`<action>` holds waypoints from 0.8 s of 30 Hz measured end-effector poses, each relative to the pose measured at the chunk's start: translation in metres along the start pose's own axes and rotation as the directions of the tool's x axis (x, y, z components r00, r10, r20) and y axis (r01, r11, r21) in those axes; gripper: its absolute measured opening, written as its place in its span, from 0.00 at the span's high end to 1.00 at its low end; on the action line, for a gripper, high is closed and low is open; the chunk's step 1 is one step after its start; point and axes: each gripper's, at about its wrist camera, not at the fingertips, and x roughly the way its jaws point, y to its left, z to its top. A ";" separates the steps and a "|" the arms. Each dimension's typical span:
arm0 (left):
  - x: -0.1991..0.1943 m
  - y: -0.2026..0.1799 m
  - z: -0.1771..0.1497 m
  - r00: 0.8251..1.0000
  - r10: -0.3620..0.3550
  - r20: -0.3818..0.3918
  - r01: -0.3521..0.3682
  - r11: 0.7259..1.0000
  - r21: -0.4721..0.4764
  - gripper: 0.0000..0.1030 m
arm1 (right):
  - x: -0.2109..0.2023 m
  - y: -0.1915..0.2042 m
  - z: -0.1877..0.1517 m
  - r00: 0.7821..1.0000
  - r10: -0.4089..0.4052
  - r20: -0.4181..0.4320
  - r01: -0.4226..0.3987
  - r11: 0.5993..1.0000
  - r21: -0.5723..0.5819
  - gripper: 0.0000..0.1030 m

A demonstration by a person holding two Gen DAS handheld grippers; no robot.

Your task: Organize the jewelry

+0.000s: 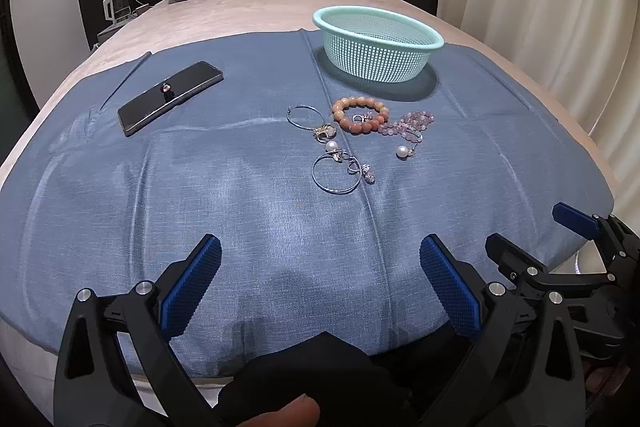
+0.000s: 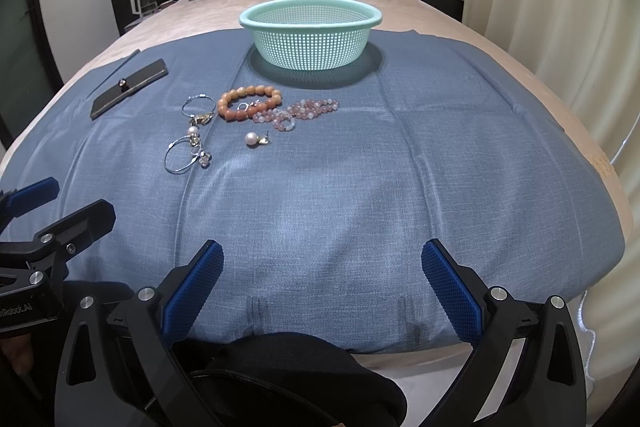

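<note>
Jewelry (image 1: 352,143) before basket (image 1: 378,45), phone (image 1: 170,97) left, cloth (image 1: 240,211) beneath

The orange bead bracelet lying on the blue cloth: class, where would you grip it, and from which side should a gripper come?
Grip the orange bead bracelet across its near arc of beads, coming down from above. It lies flat, so its side offers little to pinch. The far right arc touches the pink bead strand, and a small ring sits inside the loop.
</note>
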 end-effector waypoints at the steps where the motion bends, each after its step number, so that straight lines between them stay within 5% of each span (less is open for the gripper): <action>1: 0.000 0.000 0.000 1.000 -0.001 0.000 0.001 1.000 0.001 0.06 | 0.000 0.000 0.000 1.000 0.001 -0.001 -0.001 1.000 0.000 0.07; 24: 0.005 -0.001 0.001 1.000 0.009 -0.030 -0.009 1.000 0.007 0.06 | 0.001 0.000 0.000 1.000 0.003 -0.008 -0.003 1.000 0.000 0.07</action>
